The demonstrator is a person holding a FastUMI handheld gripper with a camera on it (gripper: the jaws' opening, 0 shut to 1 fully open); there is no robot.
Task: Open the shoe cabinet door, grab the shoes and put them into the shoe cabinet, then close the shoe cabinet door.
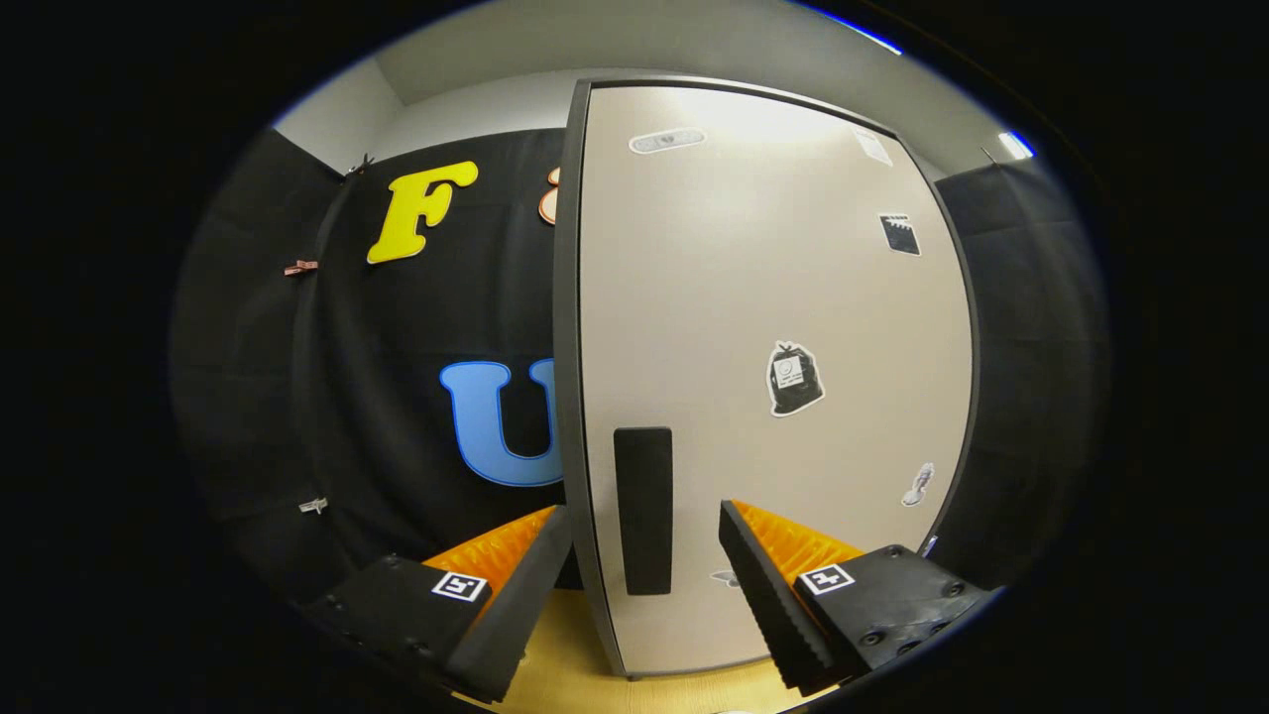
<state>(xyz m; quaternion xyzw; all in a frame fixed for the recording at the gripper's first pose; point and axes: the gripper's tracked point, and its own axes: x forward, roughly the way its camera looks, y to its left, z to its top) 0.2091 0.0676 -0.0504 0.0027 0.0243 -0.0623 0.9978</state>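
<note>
The shoe cabinet's beige door [753, 297] fills the space ahead of me, framed by a dark edge and dotted with small stickers. Its black upright handle [642, 511] sits near the door's left edge, low down. My gripper [644, 540] is open, with the handle and the door's left edge between the two fingertips. The left finger [516, 595] lies to the left of the door's edge, the right finger [768, 595] in front of the door face. Whether the fingers touch the handle I cannot tell. The door looks shut or nearly so.
A light wooden floor [570, 664] shows below the door between the fingers. Black cloth walls [337, 397] stand to the left and right of the cabinet.
</note>
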